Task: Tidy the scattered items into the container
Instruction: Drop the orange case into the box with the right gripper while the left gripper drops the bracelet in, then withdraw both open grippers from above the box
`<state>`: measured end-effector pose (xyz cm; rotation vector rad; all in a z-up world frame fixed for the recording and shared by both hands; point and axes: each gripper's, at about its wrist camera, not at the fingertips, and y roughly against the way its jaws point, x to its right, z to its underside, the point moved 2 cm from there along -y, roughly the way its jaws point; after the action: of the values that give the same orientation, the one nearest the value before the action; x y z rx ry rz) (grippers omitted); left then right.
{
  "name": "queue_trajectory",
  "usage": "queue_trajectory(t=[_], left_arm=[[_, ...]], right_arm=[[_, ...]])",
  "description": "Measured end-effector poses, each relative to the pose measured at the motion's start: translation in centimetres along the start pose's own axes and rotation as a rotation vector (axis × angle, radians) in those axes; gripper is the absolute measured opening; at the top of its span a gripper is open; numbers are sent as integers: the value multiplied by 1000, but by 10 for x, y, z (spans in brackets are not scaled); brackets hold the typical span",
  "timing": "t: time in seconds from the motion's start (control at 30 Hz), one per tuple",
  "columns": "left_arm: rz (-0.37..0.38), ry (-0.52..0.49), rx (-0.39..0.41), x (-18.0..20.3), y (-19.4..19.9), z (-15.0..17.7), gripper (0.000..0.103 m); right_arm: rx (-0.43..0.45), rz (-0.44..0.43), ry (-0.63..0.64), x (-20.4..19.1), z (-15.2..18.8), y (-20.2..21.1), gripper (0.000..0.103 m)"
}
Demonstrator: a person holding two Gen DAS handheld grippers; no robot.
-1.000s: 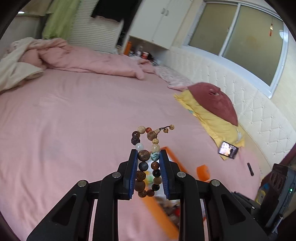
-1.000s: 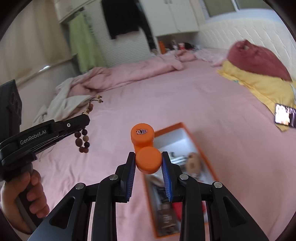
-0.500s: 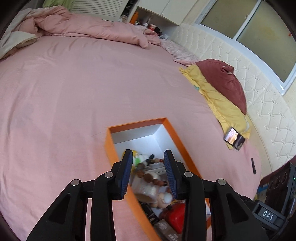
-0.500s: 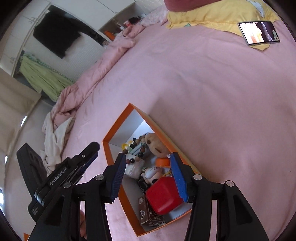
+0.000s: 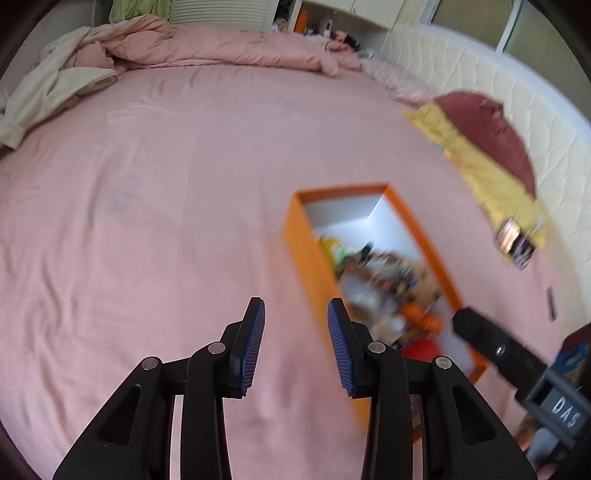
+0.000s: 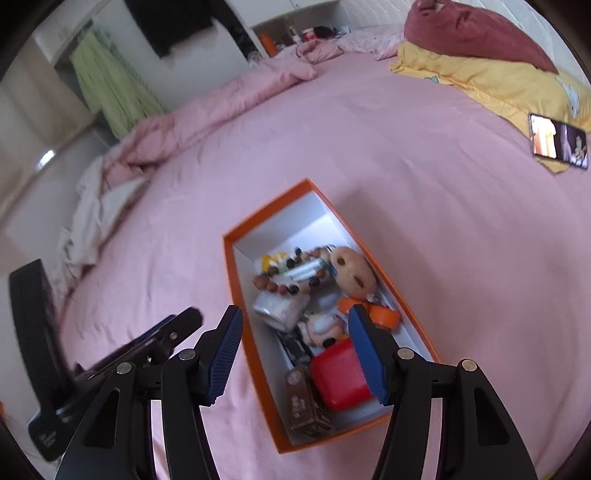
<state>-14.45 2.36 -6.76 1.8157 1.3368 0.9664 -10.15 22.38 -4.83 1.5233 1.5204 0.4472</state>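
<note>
An orange box (image 6: 236, 295) with white inner walls lies on the pink bed; it also shows in the left wrist view (image 5: 306, 251), blurred. Inside lie a bead bracelet (image 6: 284, 277), an orange bottle (image 6: 384, 314), a plush head (image 6: 352, 271), a red block (image 6: 340, 376), a brown carton (image 6: 304, 402) and small figures. My right gripper (image 6: 301, 354) is open and empty above the box's near half. My left gripper (image 5: 295, 350) is open and empty over the sheet, left of the box.
A phone (image 6: 557, 142) lies by a yellow pillow (image 6: 491, 77) and a dark red cushion (image 6: 469, 33) on the right. A crumpled pink duvet (image 5: 221, 48) and a white cloth (image 5: 44, 92) lie at the far side. A padded headboard (image 5: 517, 96) runs along the right.
The left gripper dropped the bead bracelet into the box and the right gripper dropped the orange bottle there. Both opened. The left gripper has since drawn away to the left of the box.
</note>
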Motion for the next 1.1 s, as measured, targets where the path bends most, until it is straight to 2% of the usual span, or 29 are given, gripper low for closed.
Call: queue_trajectory(t=[0.07,0.17,0.3,0.4,0.43,0.53,0.7,0.8,1.1], left_arm=[[-18,-29,-35,1,-2,8,37],[2,-32,-29,2,-1,9,37],[6,-64,-11,9,0,7,37],[26,-88,-5,15,0,6,37],[31,-95,-6,17,0,6,37],[38,-117,-8,23,-1,5,37],[19,-130,-4,26,-1,3,37],[-11,-139,0,26,-2,2,37],[-11,-156,0,30,-5,2,37]], right_arm=[[-20,60,14,-2,2,-3,62],[-28,63,-47,13,-1,-4,68],[-86,-4,-162,36,-4,-9,68],[-106,-94,-198,41,-5,-8,68],[-109,-114,-200,41,-5,-7,68],[-99,-73,-159,35,-5,-5,68],[-96,-61,-122,26,-4,-5,68],[-113,-70,-138,28,-4,-9,68],[-133,-85,-174,33,-5,-15,68]])
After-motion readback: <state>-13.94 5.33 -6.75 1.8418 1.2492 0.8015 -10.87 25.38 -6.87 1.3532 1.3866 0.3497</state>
